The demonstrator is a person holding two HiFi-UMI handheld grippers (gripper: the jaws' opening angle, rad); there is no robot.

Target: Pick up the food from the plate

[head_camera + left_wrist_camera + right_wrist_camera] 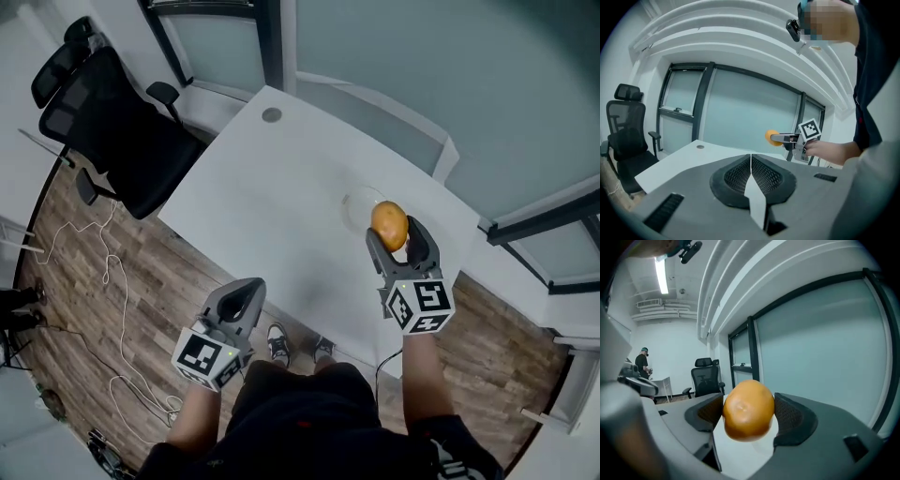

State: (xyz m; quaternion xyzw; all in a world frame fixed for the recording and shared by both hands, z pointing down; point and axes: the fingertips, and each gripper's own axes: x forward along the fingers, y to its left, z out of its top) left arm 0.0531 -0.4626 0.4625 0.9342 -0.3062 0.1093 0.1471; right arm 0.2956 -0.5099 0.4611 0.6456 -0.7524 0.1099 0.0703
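Because its jaws clamp the orange (389,225) from both sides, the right gripper (397,242) holds it in the air over the clear plate (353,207); the pick looks done; the left gripper (243,294), jaws pressed together and empty, waits off the white table (262,187), out of the way.

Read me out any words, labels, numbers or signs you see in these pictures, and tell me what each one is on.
No readable text.
Marker cube on the left hand-held gripper, marker cube on the right hand-held gripper: black-and-white square patterns, no letters or numbers.
Orange: no sticker visible.
White print on the dark sleeve: too blurred to read.
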